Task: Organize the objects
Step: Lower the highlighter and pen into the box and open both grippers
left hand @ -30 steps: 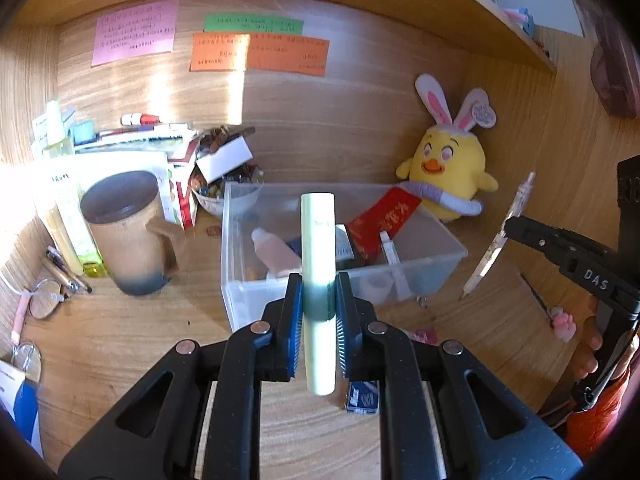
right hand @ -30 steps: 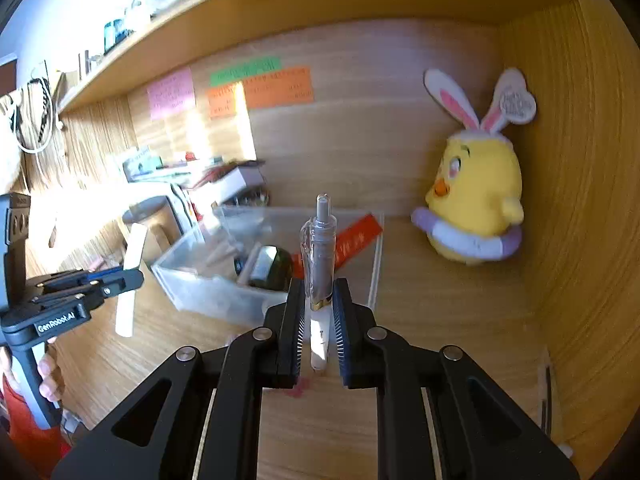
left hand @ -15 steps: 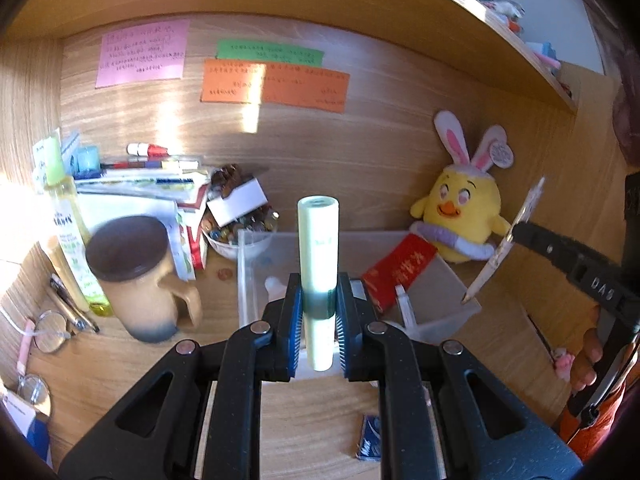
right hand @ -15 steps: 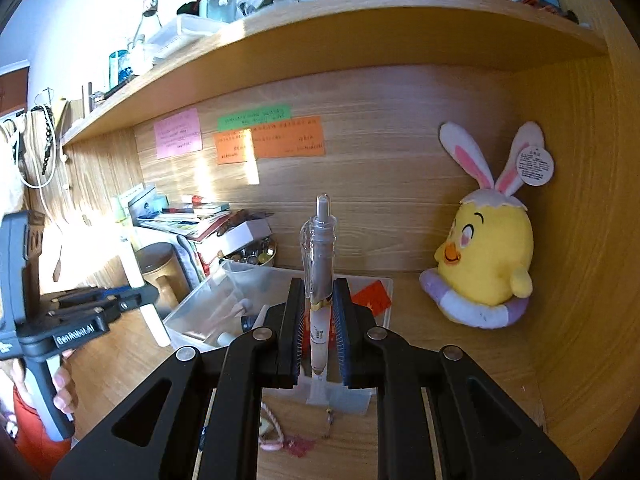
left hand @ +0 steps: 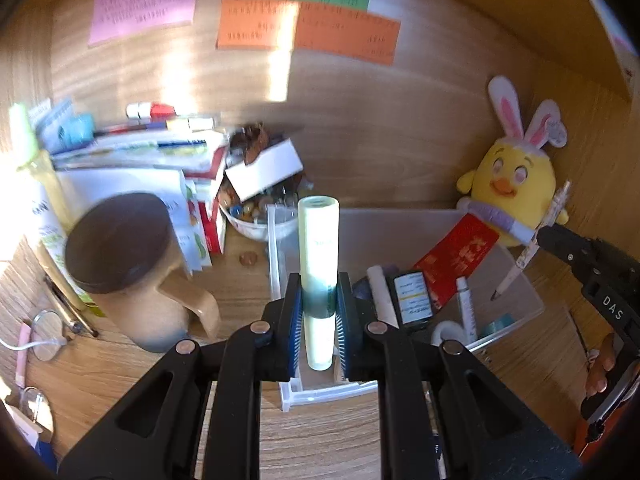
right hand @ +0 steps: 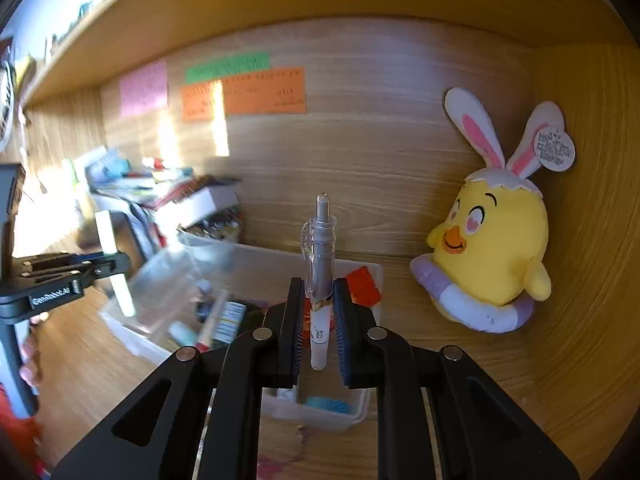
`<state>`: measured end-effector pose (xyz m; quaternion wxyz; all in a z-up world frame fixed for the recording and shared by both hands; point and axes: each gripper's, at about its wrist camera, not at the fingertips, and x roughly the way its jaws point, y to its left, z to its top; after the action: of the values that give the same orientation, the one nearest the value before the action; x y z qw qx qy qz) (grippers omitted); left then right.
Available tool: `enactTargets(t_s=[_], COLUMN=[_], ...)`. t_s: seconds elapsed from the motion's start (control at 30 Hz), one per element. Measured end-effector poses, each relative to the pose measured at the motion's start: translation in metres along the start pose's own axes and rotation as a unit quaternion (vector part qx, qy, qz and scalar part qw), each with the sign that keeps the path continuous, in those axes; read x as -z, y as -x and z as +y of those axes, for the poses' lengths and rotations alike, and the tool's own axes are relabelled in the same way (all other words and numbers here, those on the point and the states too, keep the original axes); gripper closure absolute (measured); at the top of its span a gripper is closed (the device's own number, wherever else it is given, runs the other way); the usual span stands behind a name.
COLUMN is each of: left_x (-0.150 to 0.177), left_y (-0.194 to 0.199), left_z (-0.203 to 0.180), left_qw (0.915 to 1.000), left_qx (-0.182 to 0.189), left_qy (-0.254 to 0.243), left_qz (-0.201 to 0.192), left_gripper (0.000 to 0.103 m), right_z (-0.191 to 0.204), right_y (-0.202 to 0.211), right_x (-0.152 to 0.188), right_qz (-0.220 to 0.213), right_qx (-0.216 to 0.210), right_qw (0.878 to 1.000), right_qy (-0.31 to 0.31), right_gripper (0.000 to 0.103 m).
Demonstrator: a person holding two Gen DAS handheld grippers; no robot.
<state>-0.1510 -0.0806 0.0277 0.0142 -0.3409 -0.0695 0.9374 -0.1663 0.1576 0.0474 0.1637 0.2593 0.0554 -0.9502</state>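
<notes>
1. Left wrist view, nearest first: the left gripper (left hand: 319,322) is clamped on a pale green tube (left hand: 318,264), which stands upright between the pads, its lower end just above the near wall of the clear bin (left hand: 276,264).
2. Right wrist view, nearest first: the right gripper (right hand: 318,322) is clamped on a clear pen (right hand: 320,276), tip down, over the bin's near right corner (right hand: 362,406).
3. Judged step: both items are being carried to the bin for dropping in, and neither is released yet.
4. Risk: the tube is tall and held low on its body, so a quick tilt could swing it against the bin wall or let it slip through the pads.
5. Risk: the bin already holds a red envelope (left hand: 456,258), a small dark bottle (left hand: 412,300) and thin tubes, so a dropped tube could bounce off them and roll out.
6. Risk: the two grippers come in over the same bin, and the pen tip could catch the far rim.
7. Room: the brown lidded mug (left hand: 128,268) stands just left of the bin, and the yellow chick plush (right hand: 492,252) sits beside its far right corner.
8. Beyond, the wooden back wall and the shelf overhead close the space, so the open approach is from the front.
</notes>
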Motion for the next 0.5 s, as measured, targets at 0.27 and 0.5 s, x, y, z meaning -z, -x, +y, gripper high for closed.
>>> enactTargets(t_s=[0.27,0.5], left_x=[0.0,0.004], left_y=[-0.005,0.008], left_z=[-0.007,-0.014], left_qw=[0.9998,0.9995], left_qx=[0.015,0.021], left_qy=[-0.008,-0.02], left_qz=[0.004,-0.01], left_gripper=[0.087,0.078], right_z=[0.02,0.032], right_y=[-0.033,-0.043], right_x=[0.003,0.006], right_qz=[0.042,0.068], right_qx=[-0.013,-0.062], right_qw=[0.998,0.995], right_qy=[0.033,0.03], right_gripper=[0.09,0.089])
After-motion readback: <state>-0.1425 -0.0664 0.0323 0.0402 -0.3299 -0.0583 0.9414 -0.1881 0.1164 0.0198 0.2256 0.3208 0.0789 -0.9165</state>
